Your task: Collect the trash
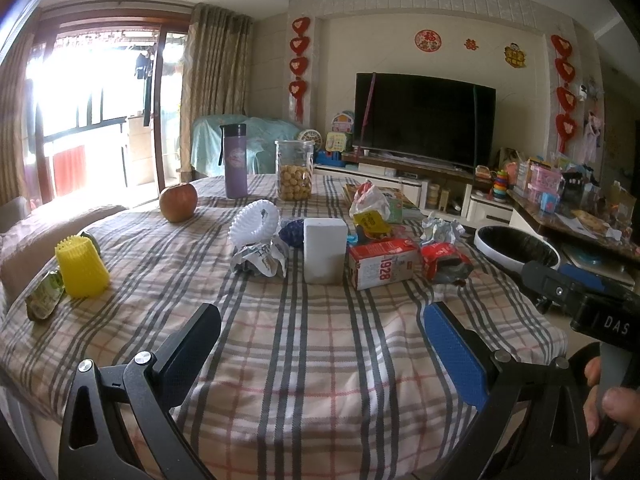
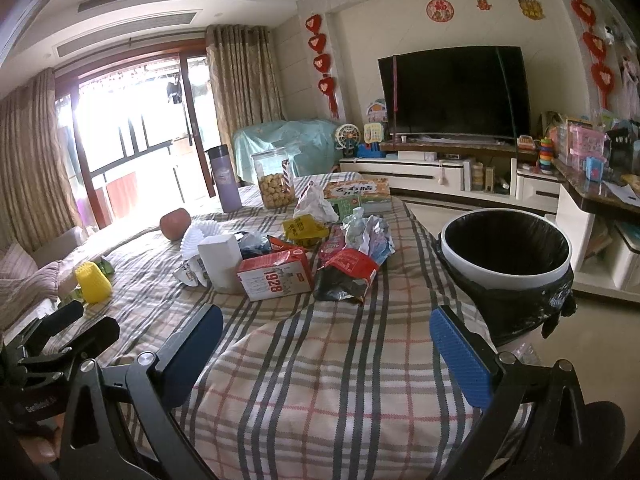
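Observation:
Trash lies in the middle of the plaid-clothed table (image 1: 312, 360): a red and white "1928" carton (image 1: 380, 263) (image 2: 276, 275), a red crumpled wrapper (image 1: 446, 263) (image 2: 346, 276), a white block (image 1: 325, 250) (image 2: 220, 262), crumpled paper (image 1: 260, 260), a silver crumpled wrapper (image 2: 368, 234) and a yellow packet (image 2: 304, 227). A white bin with a black liner (image 2: 506, 250) (image 1: 516, 248) stands off the table's right edge. My left gripper (image 1: 324, 344) is open and empty over the near table. My right gripper (image 2: 326, 344) is open and empty, left of the bin.
A yellow plastic cup (image 1: 82, 268), a green wrapper (image 1: 44, 294), an apple (image 1: 178, 202), a purple flask (image 1: 235, 160), a jar of snacks (image 1: 294, 170) and a white plastic bag (image 1: 370, 200) are on the table. A TV stand and cluttered shelf stand beyond.

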